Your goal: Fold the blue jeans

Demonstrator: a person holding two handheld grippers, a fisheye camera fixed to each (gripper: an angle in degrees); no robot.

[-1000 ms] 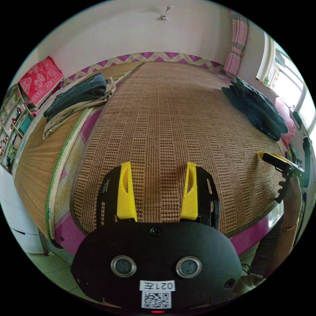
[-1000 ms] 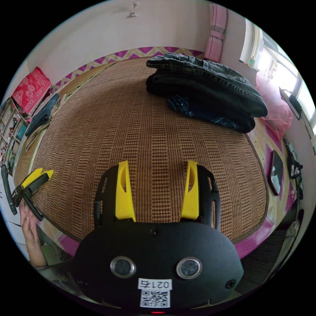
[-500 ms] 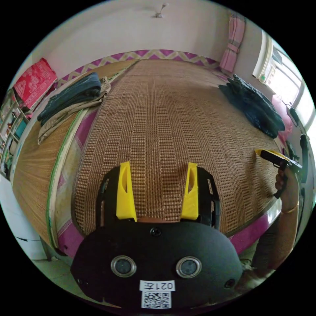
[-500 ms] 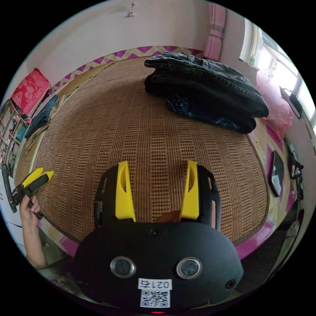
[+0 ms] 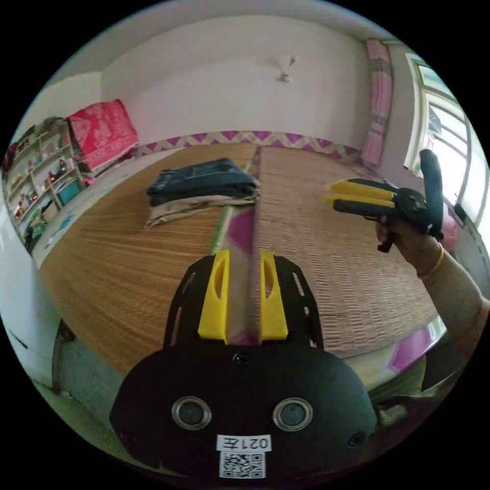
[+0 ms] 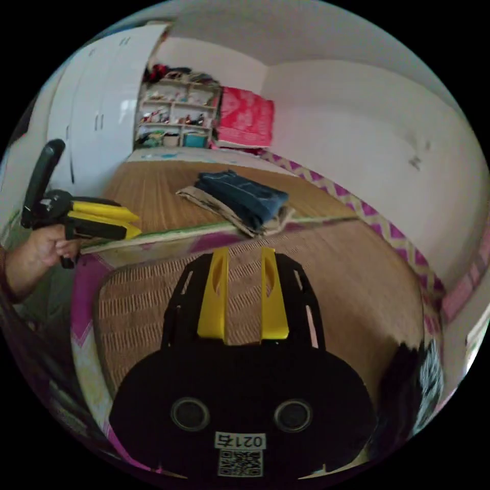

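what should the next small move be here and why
Probably carry both claws toward the folded blue jeans on the beige garment. Both are empty and well short of that stack: the left claw has only a narrow gap, and the right claw hangs over the woven mat.

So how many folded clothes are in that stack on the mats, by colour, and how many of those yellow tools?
Blue folded jeans: 1, on top
Beige folded garment: 1, underneath
Yellow-fingered grippers: 2, the left gripper and right gripper, each with its fingers slightly apart and holding nothing
Total: 4
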